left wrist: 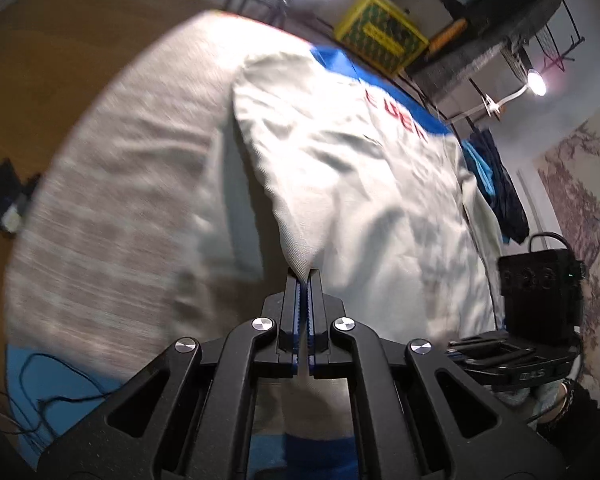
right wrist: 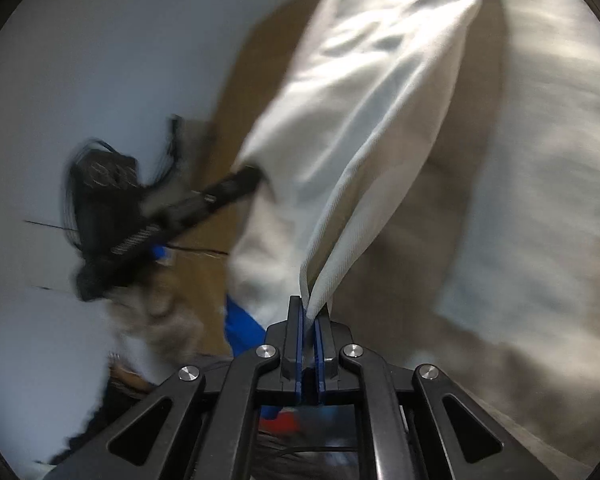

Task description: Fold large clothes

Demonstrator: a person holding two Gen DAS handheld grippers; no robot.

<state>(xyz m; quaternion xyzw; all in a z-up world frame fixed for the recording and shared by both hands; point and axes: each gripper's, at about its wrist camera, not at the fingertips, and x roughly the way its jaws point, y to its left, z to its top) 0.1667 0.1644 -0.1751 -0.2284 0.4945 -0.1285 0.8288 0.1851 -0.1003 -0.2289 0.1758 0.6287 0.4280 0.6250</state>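
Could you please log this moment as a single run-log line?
task: fold large clothes | left gripper: shut on white garment | right gripper: shut on white garment | garment: lifted, over grey bed cover

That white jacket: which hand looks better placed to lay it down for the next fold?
Probably neither alone. The left tongs and the right tongs are each shut on a pinched edge of the white jacket, lifted over the bed. The left view shows more of the garment, so left might lead.
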